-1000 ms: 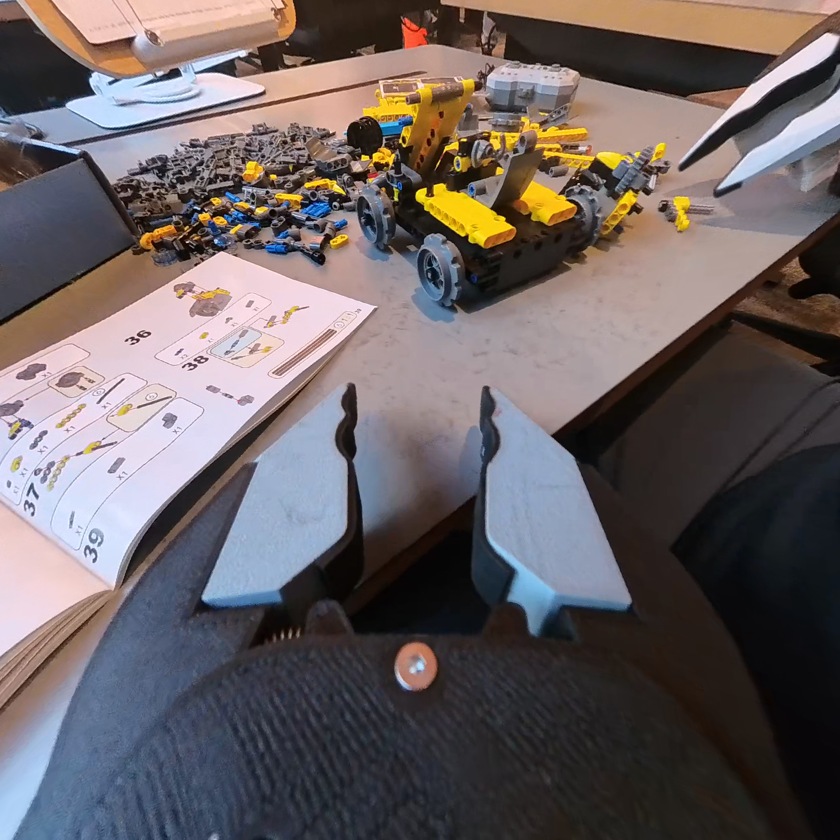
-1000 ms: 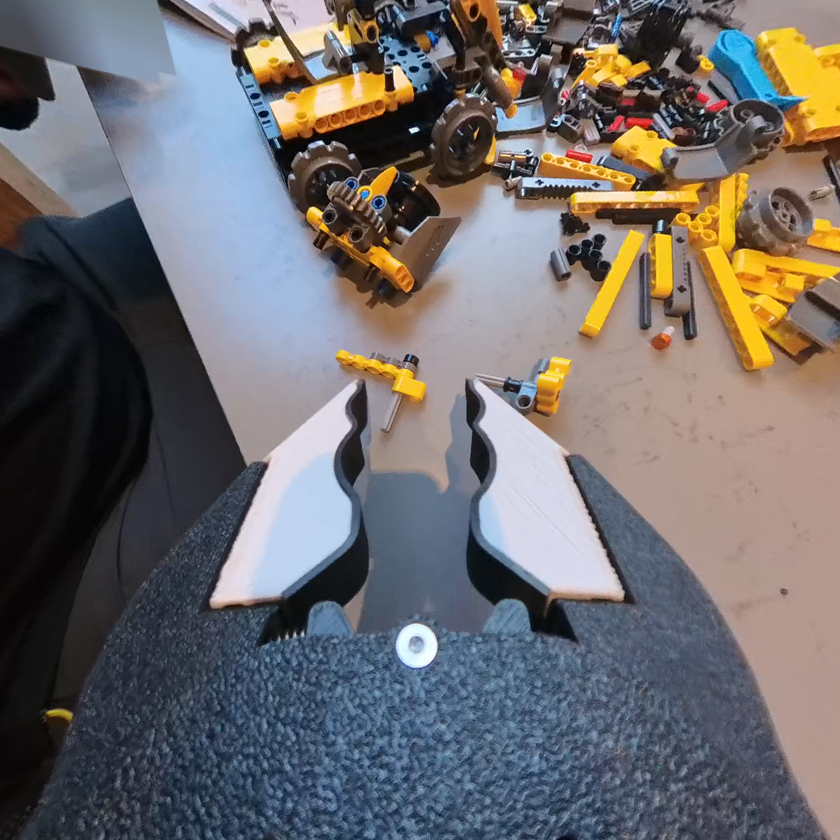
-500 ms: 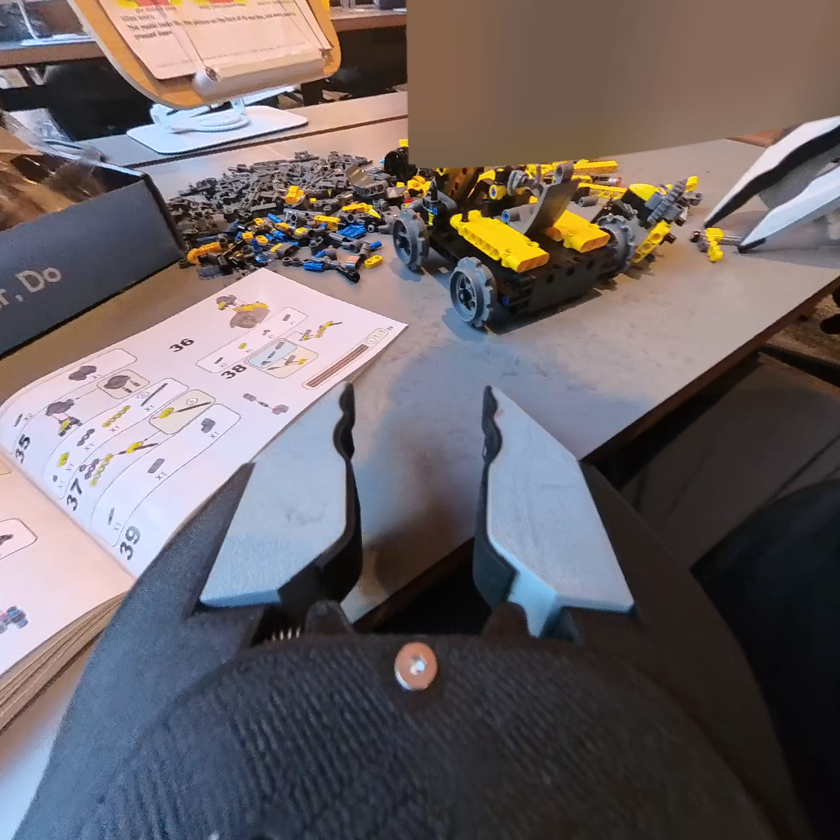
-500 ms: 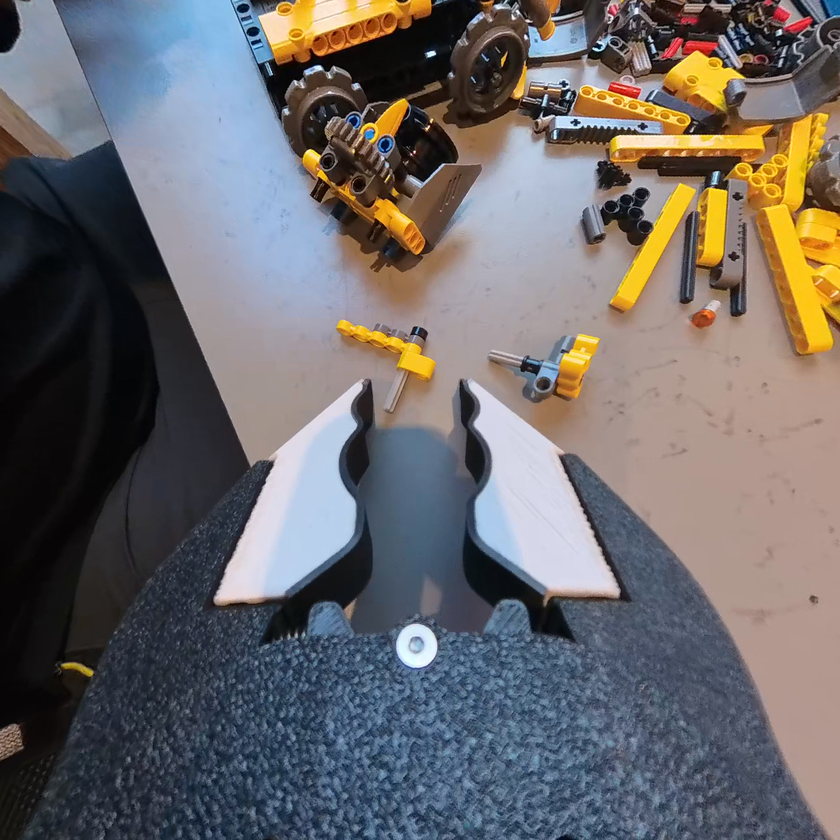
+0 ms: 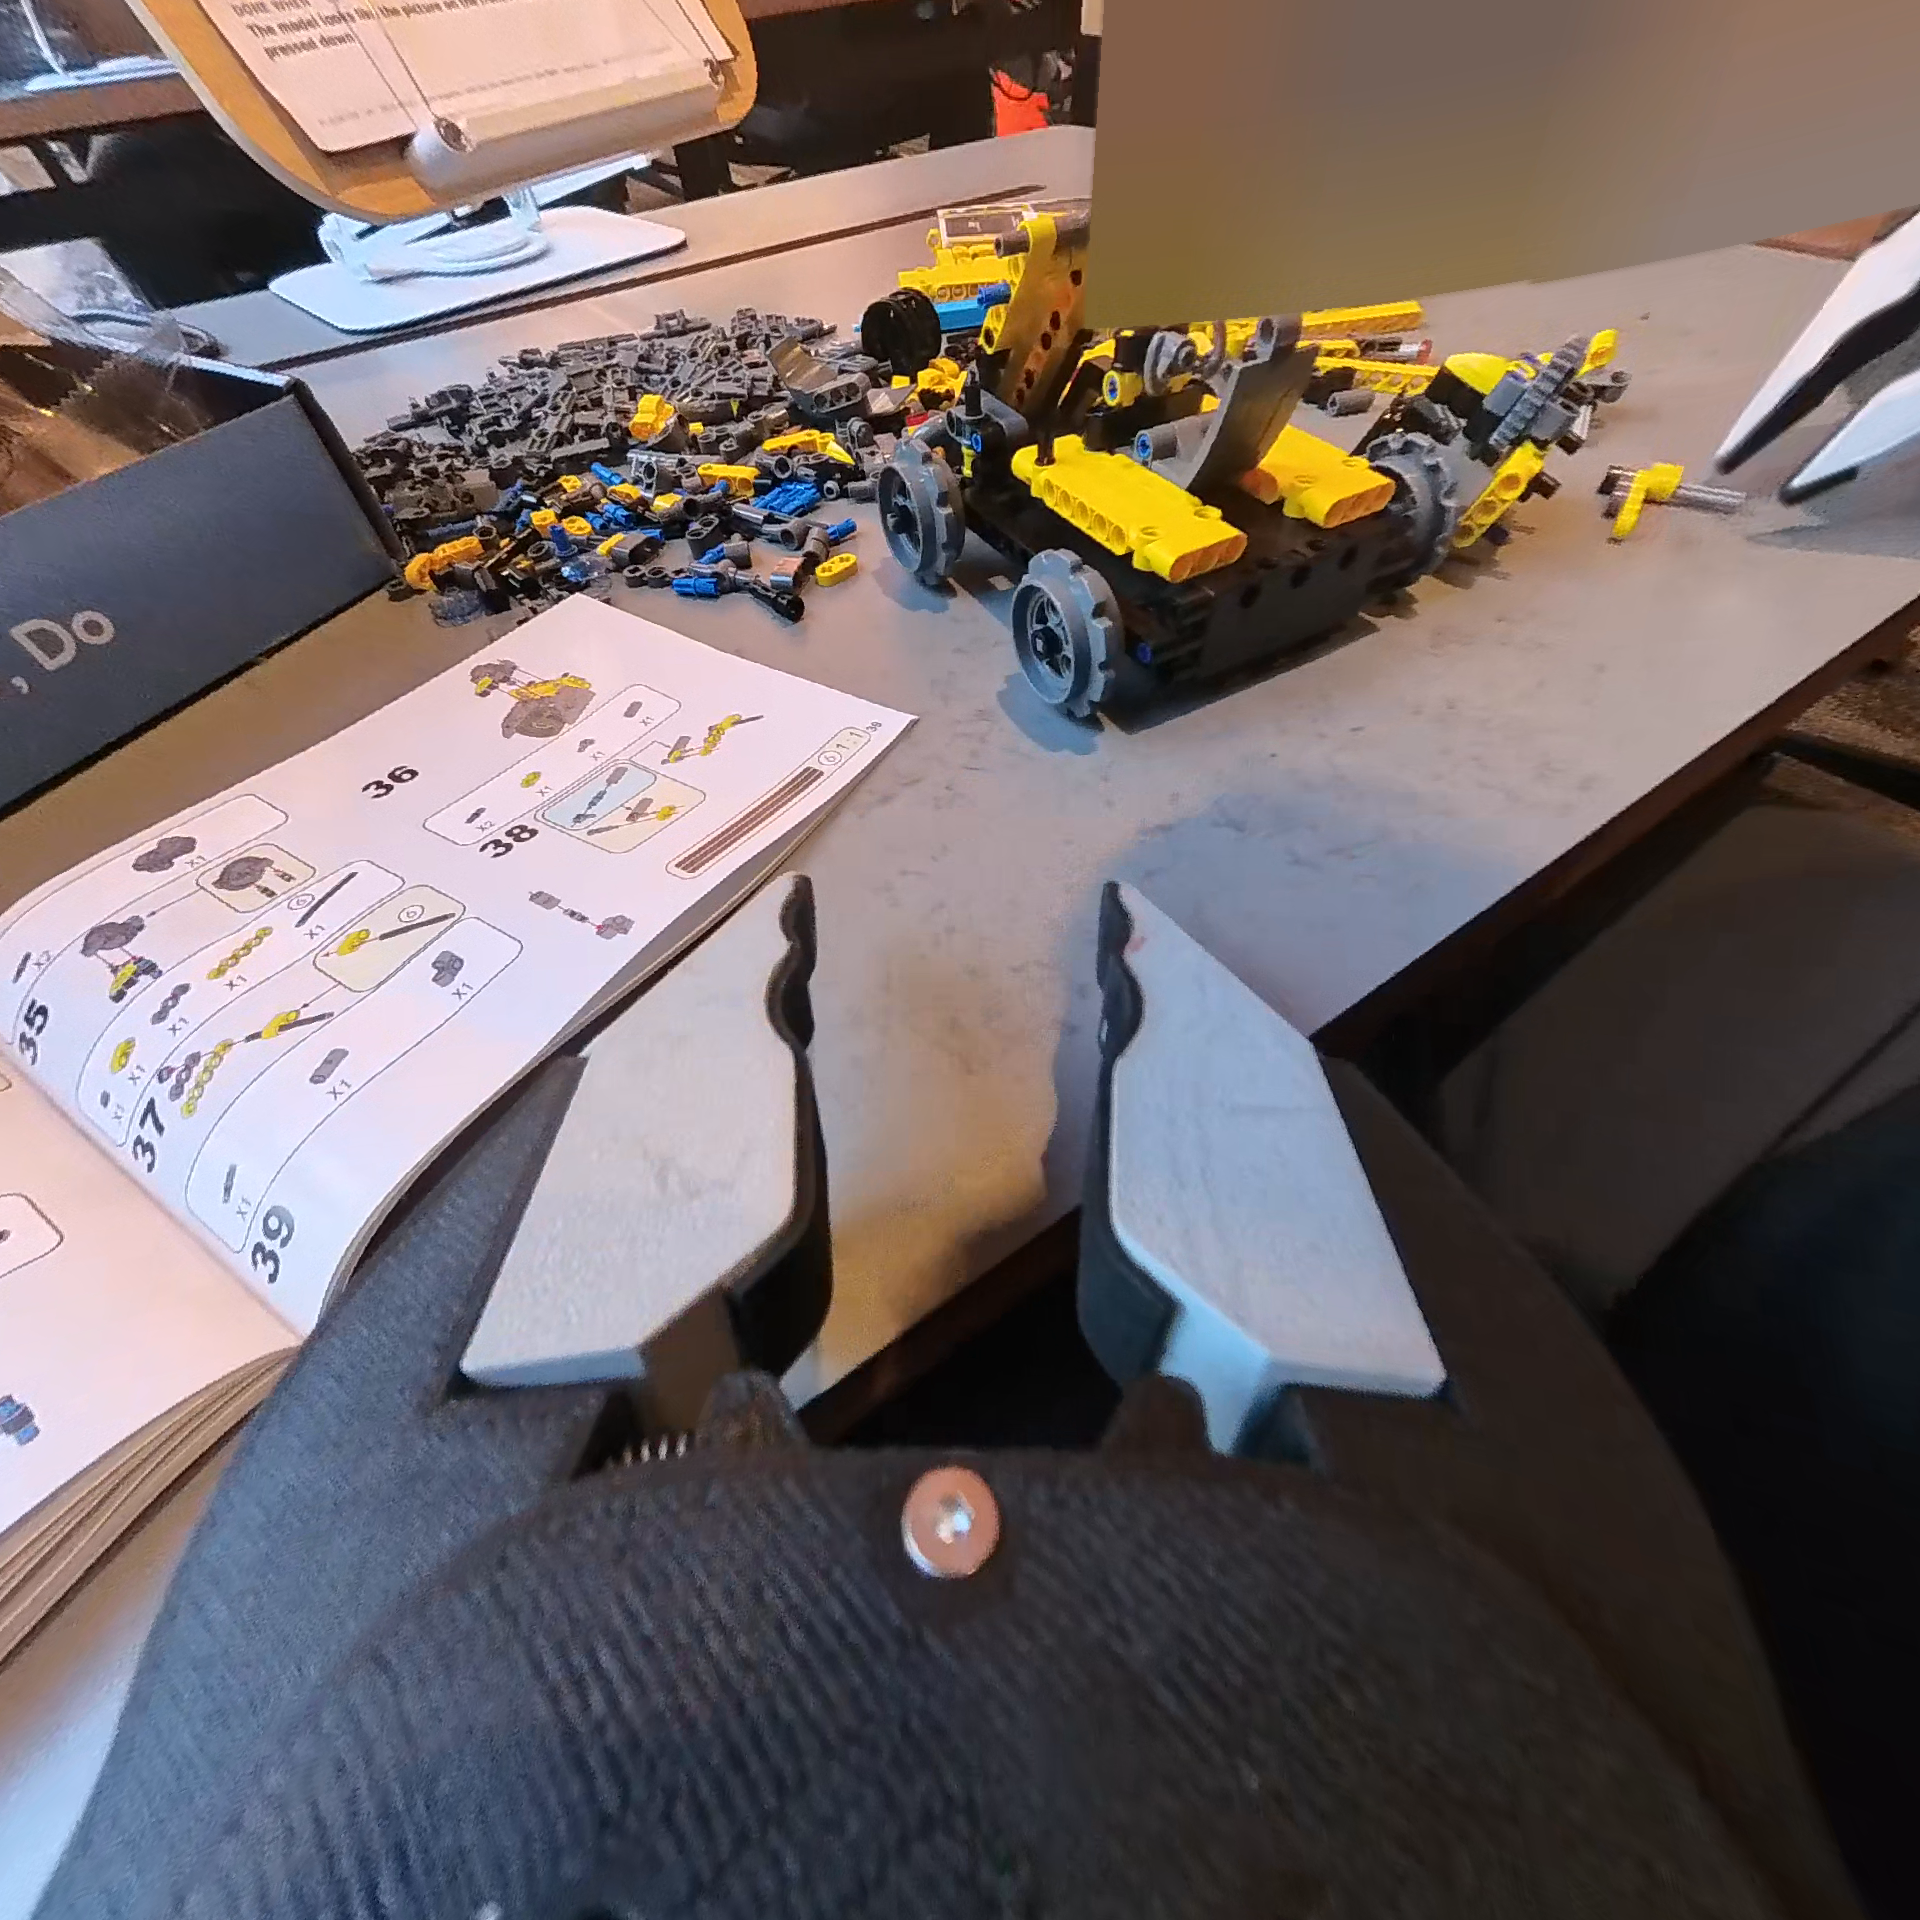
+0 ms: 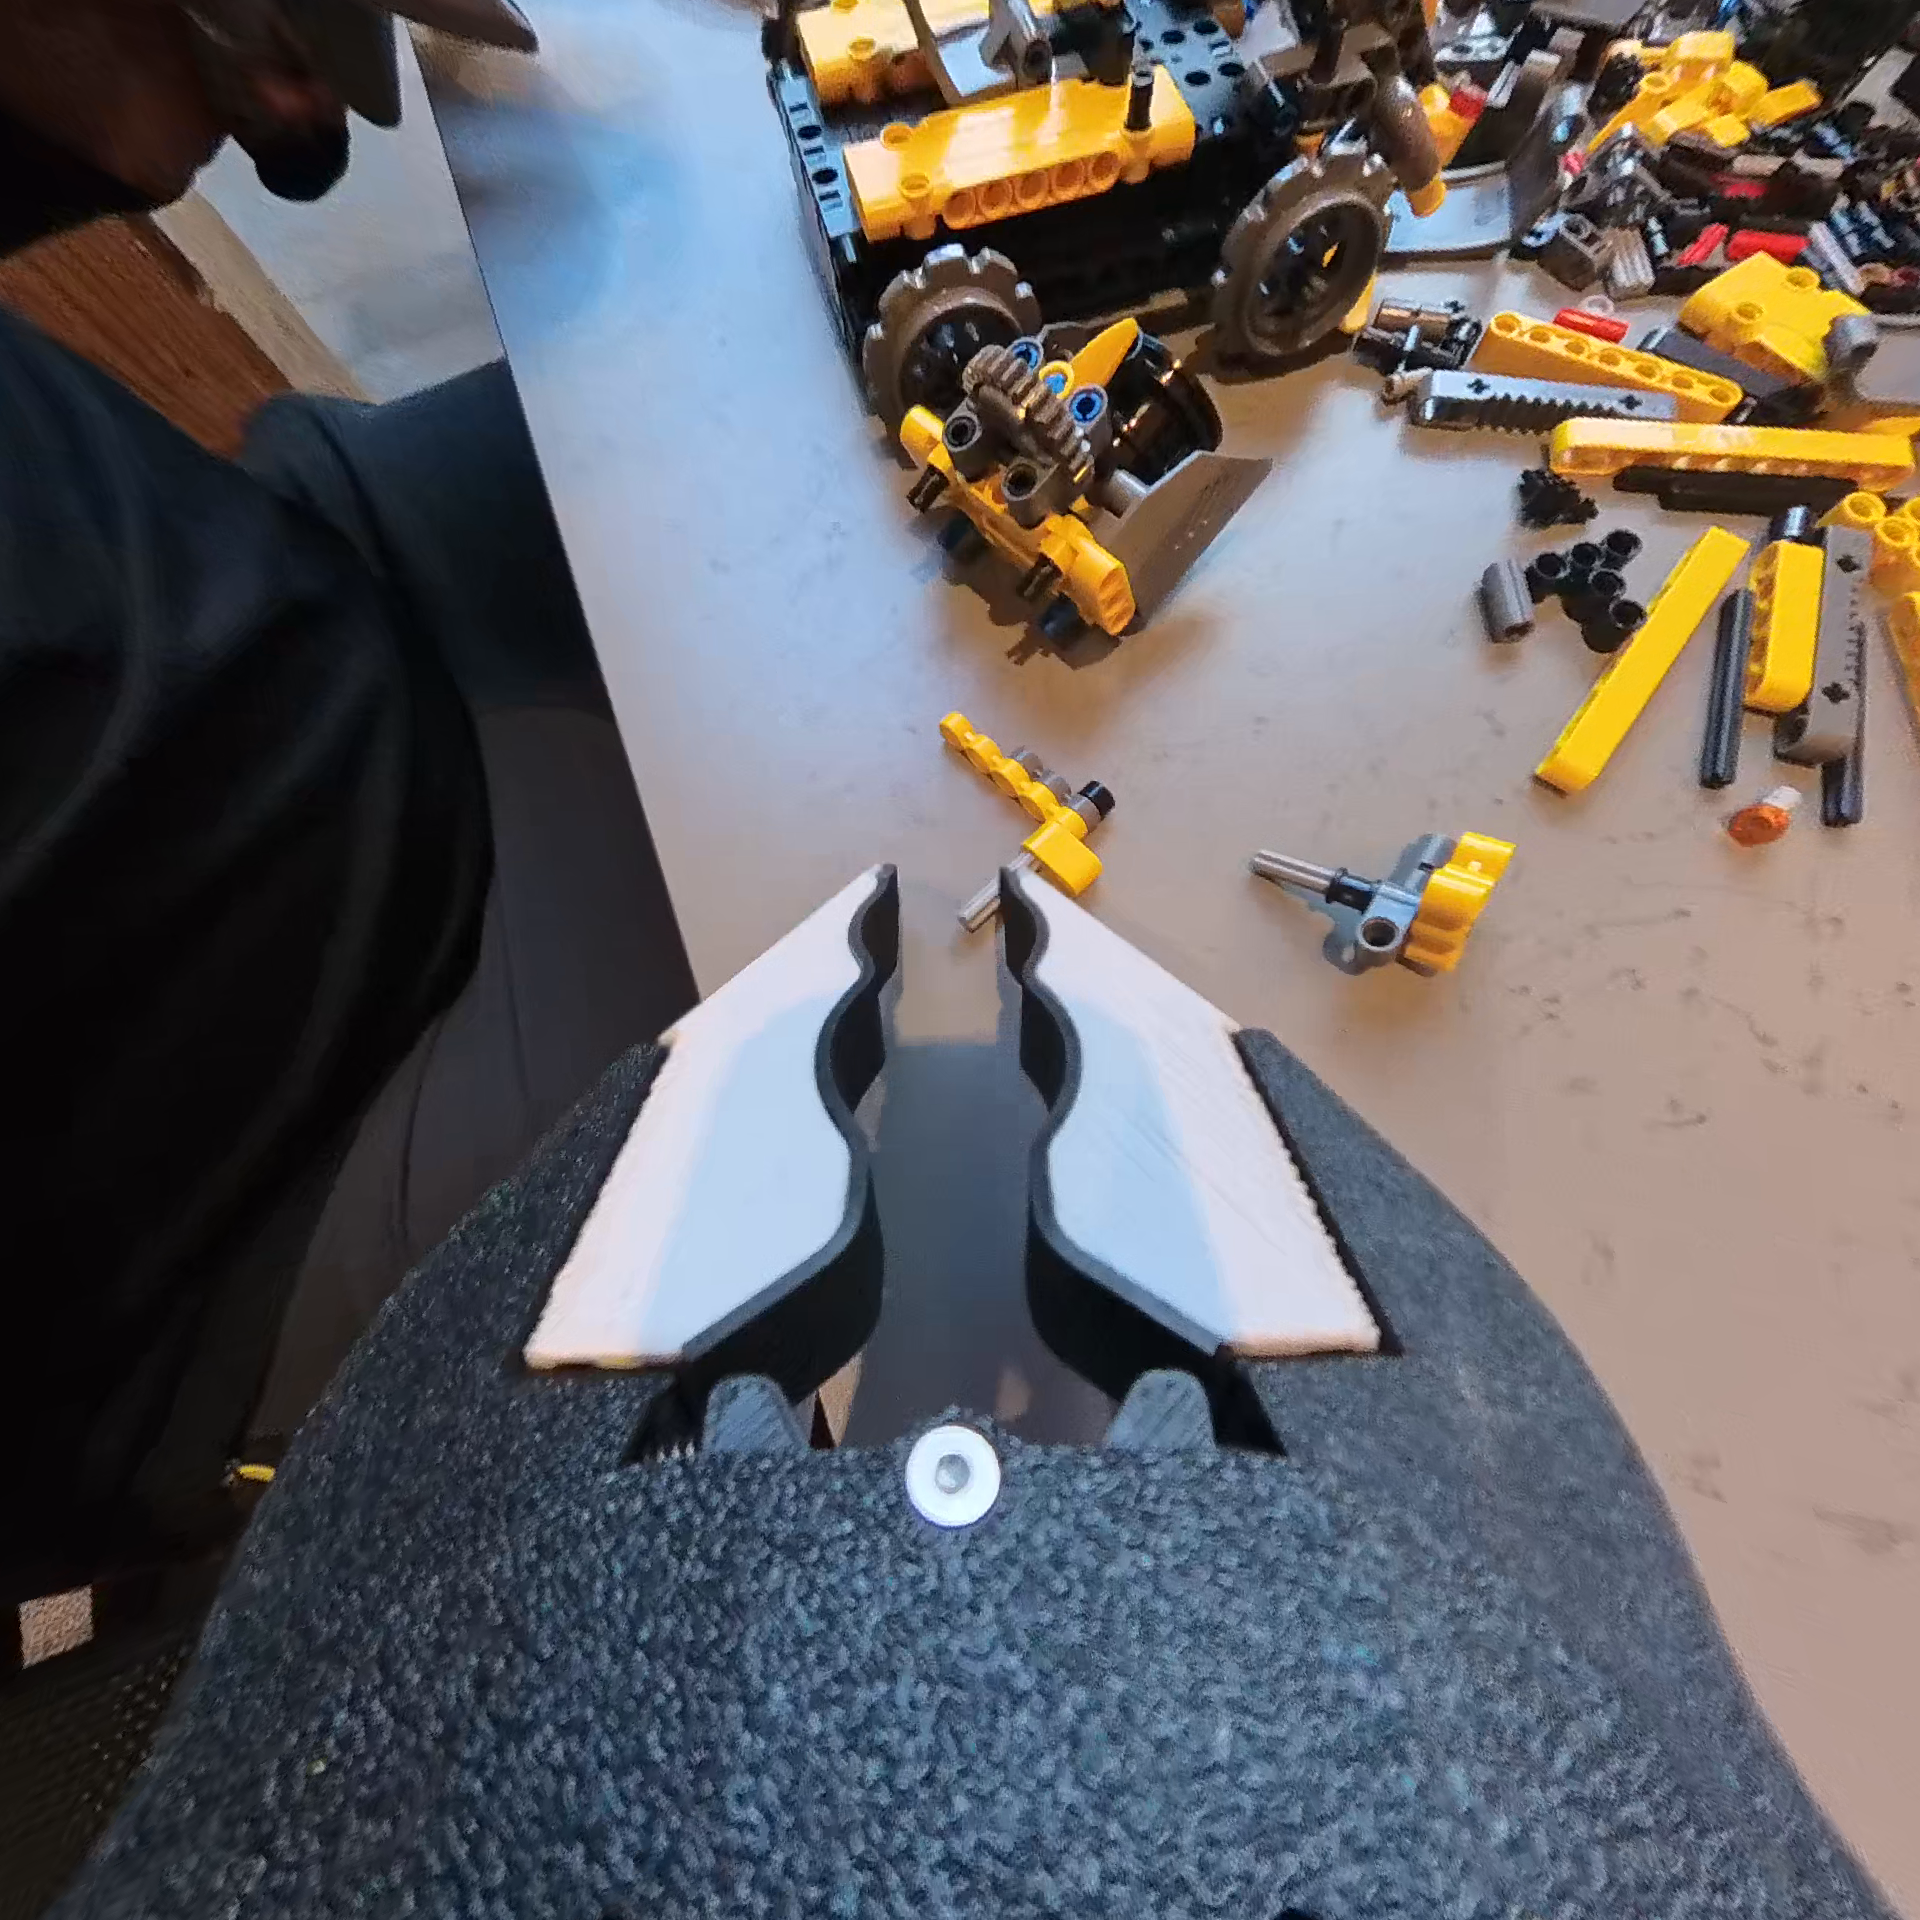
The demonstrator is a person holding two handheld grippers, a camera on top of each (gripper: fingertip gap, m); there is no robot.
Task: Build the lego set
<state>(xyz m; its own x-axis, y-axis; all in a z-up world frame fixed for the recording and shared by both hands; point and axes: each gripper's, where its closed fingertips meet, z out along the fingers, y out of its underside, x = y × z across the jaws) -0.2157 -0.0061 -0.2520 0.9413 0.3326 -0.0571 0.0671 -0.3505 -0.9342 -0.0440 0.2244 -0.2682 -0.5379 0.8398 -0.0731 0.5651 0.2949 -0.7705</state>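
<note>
My right gripper [image 6: 948, 888] hangs low over the grey table [image 6: 727, 582], its jaws a narrow gap apart. The grey axle tip of a small yellow-and-grey brick assembly [image 6: 1039, 816] lies right at that gap; I cannot tell whether the fingertips touch it. A second small grey-and-yellow assembly [image 6: 1397, 904] lies to its right. My left gripper [image 5: 956, 914] is open and empty above the table's front edge, beside an open instruction booklet [image 5: 416, 935]. The black-and-yellow wheeled model [image 5: 1164, 520] stands beyond it. The right gripper's white fingers [image 5: 1829, 416] show at the far right.
A pile of small dark, blue and yellow parts [image 5: 644, 457] lies behind the booklet, next to a black box [image 5: 156, 561]. Loose yellow beams [image 6: 1642, 655] and a geared sub-assembly [image 6: 1039, 468] lie near the model [image 6: 1039, 156]. A person's dark clothing [image 6: 208, 831] fills the left. Across from one pair of fingers to the other is roughly 30 centimetres.
My right gripper has moved down and left towards the small yellow assembly, and its jaws have narrowed. My left gripper has pulled back slightly and stayed open.
</note>
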